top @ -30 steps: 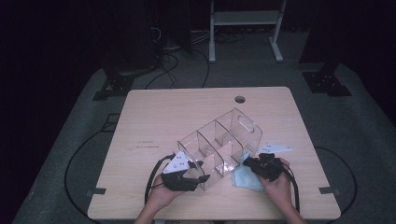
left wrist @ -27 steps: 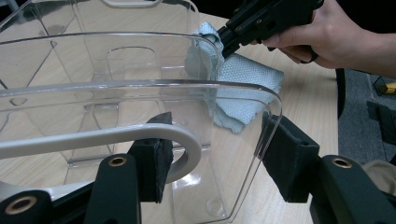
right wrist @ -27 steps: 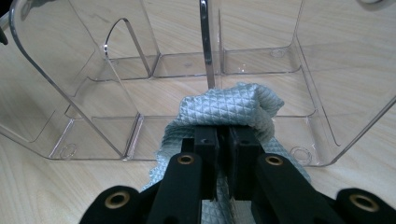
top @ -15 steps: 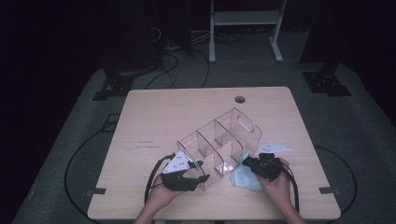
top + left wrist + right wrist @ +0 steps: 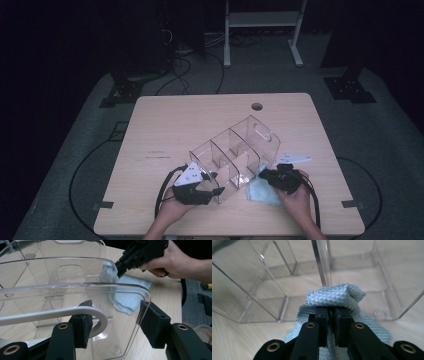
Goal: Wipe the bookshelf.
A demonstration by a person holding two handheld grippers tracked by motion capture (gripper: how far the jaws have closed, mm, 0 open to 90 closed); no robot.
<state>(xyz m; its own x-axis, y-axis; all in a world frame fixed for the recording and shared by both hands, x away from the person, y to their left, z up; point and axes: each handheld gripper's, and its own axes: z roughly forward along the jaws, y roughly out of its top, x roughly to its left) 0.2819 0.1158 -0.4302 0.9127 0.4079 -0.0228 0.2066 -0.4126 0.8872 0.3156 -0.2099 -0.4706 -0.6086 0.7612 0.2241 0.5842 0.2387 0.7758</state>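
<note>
Jaws of the right gripper [image 5: 331, 315] pressed together, pinching a fold of the light-blue waffle cloth [image 5: 337, 300]; the fold touches the side wall of the clear acrylic organizer [image 5: 235, 155]. Jaws of the left gripper [image 5: 113, 325] spread around the organizer's near end wall, 1 pad inside, 1 outside; can't tell if they bite. Organizer lies tipped on its side on the wooden surface [image 5: 170, 125], near the front edge, 3 dividers visible. Rest of the cloth is on the surface just right of it.
</note>
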